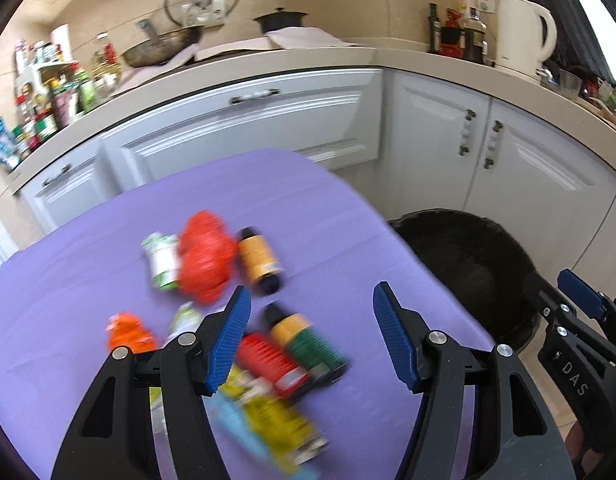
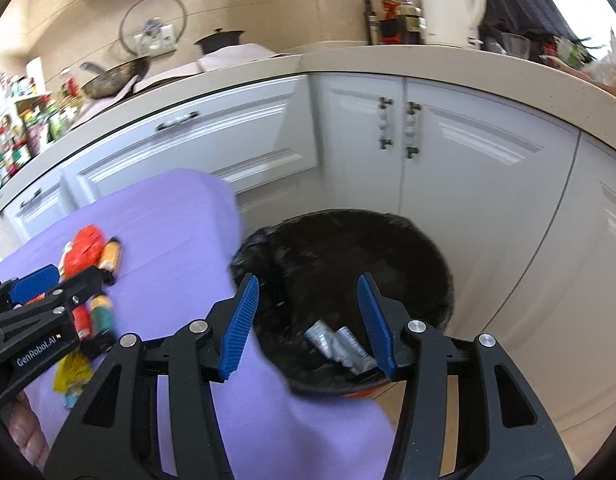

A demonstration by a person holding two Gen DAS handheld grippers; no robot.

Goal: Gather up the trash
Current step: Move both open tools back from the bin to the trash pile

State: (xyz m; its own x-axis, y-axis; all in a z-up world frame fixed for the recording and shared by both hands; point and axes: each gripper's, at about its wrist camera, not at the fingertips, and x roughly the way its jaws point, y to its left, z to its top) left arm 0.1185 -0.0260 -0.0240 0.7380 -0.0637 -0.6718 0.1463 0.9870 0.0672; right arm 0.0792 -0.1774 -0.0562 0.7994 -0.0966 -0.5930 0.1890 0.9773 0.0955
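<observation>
While spread empty above the black-lined bin (image 2: 344, 264), right gripper (image 2: 308, 320) best swung toward nine o'clock bottles (image 2: 102, 314), left gripper (image 1: 312, 336) likewise gaping

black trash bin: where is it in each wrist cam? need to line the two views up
Left wrist: black trash bin at right of centre, beyond the purple table's right edge, partly cut off by the right gripper.
Right wrist: bin at centre, under the open right gripper, silver wrappers inside.
Shared landmark: white kettle on the counter, upper right in both.
</observation>
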